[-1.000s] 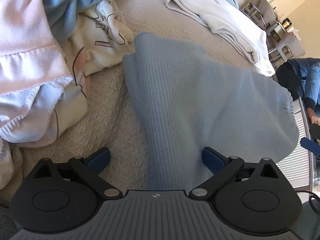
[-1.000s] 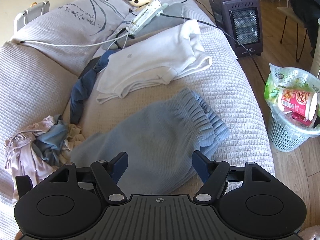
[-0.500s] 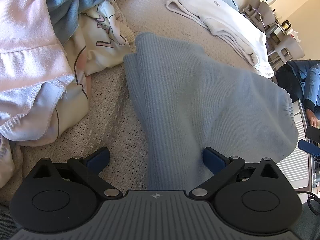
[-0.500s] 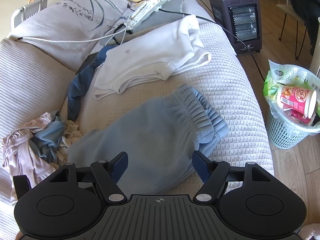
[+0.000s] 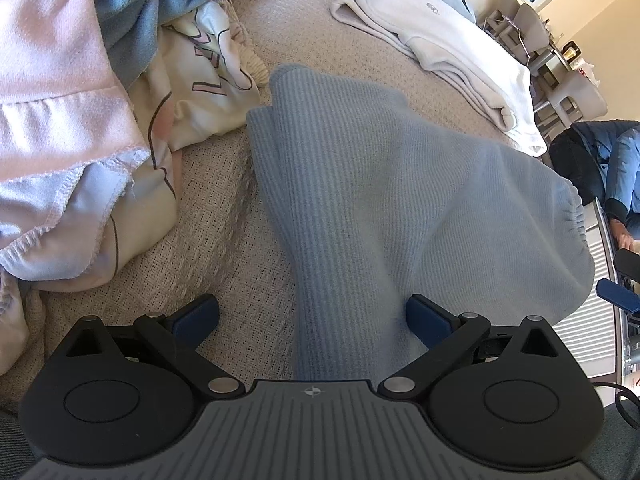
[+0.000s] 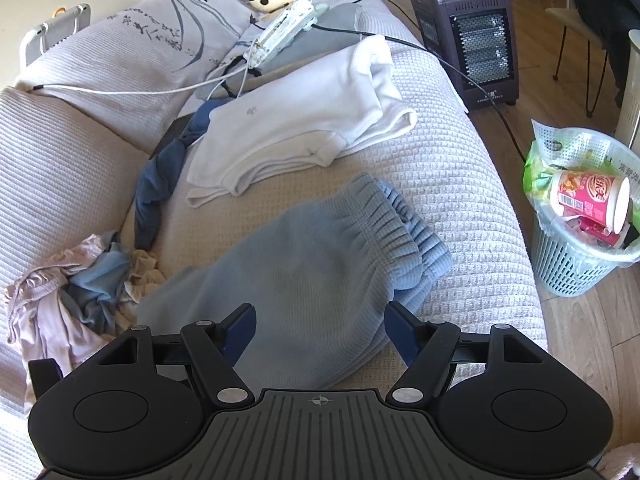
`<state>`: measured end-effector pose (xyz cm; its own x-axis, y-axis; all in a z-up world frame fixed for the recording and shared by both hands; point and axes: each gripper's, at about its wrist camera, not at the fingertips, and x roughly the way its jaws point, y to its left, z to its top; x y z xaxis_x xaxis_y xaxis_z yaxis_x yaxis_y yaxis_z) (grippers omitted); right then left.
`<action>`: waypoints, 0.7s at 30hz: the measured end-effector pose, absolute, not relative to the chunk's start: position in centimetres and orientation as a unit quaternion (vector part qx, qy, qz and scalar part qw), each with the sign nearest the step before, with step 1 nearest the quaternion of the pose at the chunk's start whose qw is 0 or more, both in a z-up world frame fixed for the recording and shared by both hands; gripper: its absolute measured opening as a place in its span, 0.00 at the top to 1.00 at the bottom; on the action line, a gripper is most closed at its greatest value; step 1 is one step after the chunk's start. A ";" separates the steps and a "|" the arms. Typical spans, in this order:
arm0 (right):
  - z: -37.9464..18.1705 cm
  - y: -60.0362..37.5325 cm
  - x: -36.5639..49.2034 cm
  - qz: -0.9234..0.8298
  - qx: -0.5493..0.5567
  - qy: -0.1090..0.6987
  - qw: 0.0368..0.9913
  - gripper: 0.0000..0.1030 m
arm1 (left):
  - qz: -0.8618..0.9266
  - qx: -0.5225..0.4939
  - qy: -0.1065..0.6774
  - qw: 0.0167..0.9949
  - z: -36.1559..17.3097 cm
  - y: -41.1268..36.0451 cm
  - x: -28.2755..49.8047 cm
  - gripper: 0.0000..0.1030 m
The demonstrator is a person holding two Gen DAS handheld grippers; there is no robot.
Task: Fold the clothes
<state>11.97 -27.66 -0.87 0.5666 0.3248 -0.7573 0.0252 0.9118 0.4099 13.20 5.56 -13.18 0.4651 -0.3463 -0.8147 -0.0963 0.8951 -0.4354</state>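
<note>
- Still, the blue ribbed trousers (image 6: 320,264) lie flat on the sofa cover (image 6: 460,168), barely shifted from a second ago; the fold is not yet begun, I judge.
- Your left gripper (image 5: 312,314) and right gripper (image 6: 320,330) hover over the cloth with fingers spread, grasping nothing.
- The knit looks soft, with a gathered elastic waistband (image 6: 396,216).
- Beyond lie folded white clothes (image 6: 304,128) and a crumpled pile (image 6: 80,292).

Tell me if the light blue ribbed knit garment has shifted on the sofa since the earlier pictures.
No. The light blue ribbed knit garment lies as before beside the folded white garment.
</note>
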 end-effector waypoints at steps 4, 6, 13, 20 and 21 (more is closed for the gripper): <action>-1.0 -27.8 12.1 0.087 0.197 0.460 0.862 0.29 | -0.076 -0.217 0.511 0.828 -13.2 5.6 13.1 0.02; -1.0 -27.8 12.0 0.087 0.197 0.459 0.862 0.29 | -0.076 -0.217 0.511 0.828 -13.2 5.6 13.0 0.02; -0.9 -27.9 11.9 0.086 0.201 0.455 0.863 0.29 | -0.076 -0.218 0.511 0.828 -13.2 5.6 12.9 0.02; -0.9 -28.1 11.9 0.084 0.206 0.453 0.863 0.29 | -0.076 -0.219 0.511 0.828 -13.2 5.7 12.9 0.02; -0.9 -28.1 11.9 0.084 0.206 0.453 0.863 0.29 | -0.076 -0.219 0.511 0.828 -13.2 5.7 12.9 0.02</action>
<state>11.92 -28.09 -0.91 0.5757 0.3322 -0.7472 0.0418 0.9006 0.4326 12.87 5.69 -13.18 0.4669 -0.3493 -0.8124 -0.0978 0.8926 -0.4401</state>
